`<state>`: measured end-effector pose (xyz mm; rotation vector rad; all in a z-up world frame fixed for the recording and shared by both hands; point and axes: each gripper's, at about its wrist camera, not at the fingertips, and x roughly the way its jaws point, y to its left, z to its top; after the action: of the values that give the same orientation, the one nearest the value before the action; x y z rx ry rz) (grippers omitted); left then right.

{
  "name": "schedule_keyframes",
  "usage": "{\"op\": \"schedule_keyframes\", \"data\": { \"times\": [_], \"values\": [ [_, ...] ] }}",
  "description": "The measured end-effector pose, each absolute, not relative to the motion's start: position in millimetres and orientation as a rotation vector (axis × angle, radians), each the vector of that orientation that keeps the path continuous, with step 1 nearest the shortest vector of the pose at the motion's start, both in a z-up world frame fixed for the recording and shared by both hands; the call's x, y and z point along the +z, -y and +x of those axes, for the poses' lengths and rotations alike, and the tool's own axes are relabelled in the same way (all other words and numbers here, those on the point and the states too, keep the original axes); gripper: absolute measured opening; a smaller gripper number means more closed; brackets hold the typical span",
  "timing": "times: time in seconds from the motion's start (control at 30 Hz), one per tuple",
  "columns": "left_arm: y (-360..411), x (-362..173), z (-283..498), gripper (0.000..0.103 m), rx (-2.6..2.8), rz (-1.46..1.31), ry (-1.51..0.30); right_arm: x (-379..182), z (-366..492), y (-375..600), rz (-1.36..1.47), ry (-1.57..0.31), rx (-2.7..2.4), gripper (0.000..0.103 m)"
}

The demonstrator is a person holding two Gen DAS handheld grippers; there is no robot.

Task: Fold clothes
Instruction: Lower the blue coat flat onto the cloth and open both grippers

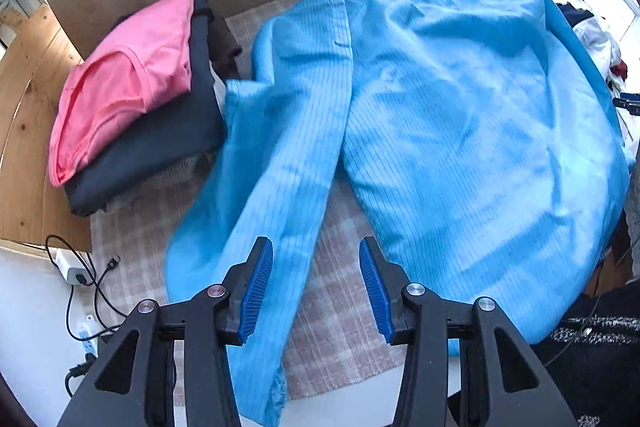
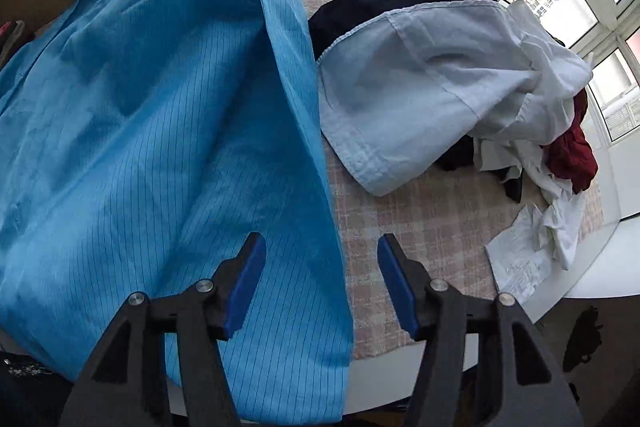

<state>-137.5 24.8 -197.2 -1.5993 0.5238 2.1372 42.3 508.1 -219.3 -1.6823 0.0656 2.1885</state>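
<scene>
— Both sets of jaws stand apart with nothing between the pads. On the left gripper (image 1: 316, 287), what shows in the gap?

— Only checked cloth and the edge of a sleeve of the blue coat (image 1: 440, 99). The ribbed blue pads (image 1: 258, 291) press on nothing.

— Going left to right in the left wrist view, what lies there?

— At the far left a white charger (image 1: 70, 267) with black cables on the white surface, then a wooden board. Next comes a folded stack: a pink garment (image 1: 124, 83) on top of a dark grey garment (image 1: 160, 143). Just beside the stack the blue coat lies spread on the pink checked tablecloth (image 1: 340, 307), one sleeve running down toward the near table edge.

— And the right gripper (image 2: 322, 283)?

— Parted as well, hovering over the coat's right edge and the bare tablecloth; its pads touch no fabric.

— What sits to the right of the coat there?

— An unfolded heap: a pale blue-white shirt (image 2: 400, 107) over a dark navy garment (image 2: 380, 3), then crumpled white clothes (image 2: 556, 223) and a dark red garment (image 2: 572, 151) near the windows.
</scene>
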Motion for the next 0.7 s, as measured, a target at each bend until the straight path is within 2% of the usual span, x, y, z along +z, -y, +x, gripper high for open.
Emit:
{"op": "schedule_keyframes", "data": {
  "times": [0.1,0.2,0.3,0.4,0.47,0.5,0.53,0.57,0.7],
  "values": [
    [-27.1,-222.2,-114.7,0.042,2.044,-1.655,-0.404,-236.2,61.2,-511.1,-1.699,-0.098,2.143,0.057],
    [-38.9,-229.5,-94.1,0.043,2.015,-1.619,-0.379,-243.1,68.7,-513.6,-1.724,-0.156,2.152,0.057],
    [-49.0,-237.4,-84.4,0.043,1.981,-1.625,-0.300,-249.2,68.7,-513.4,-1.742,-0.129,2.164,0.057],
    [-61.9,-248.3,-77.7,0.044,1.977,-1.661,-0.294,-256.5,66.8,-514.0,-1.768,-0.111,2.190,0.057],
    [-71.9,-252.8,-72.2,0.037,1.973,-1.671,-0.291,-261.5,65.7,-512.7,-1.800,-0.113,2.221,0.056],
    [-76.0,-253.7,-70.1,0.029,1.972,-1.677,-0.283,-262.3,65.5,-510.4,-1.812,-0.108,2.255,0.051],
    [-79.4,-253.6,-68.5,0.006,1.970,-1.685,-0.269,-262.1,65.4,-508.6,-1.821,-0.104,2.286,0.023],
    [-82.8,-253.4,-66.9,0.001,1.969,-1.693,-0.256,-259.7,65.5,-508.1,-1.820,-0.101,2.311,0.002],
    [-89.7,-238.9,-61.1,0.000,2.022,-1.693,-0.288,-239.3,68.2,-518.8,-1.762,0.001,2.373,0.000]
  ]
}}
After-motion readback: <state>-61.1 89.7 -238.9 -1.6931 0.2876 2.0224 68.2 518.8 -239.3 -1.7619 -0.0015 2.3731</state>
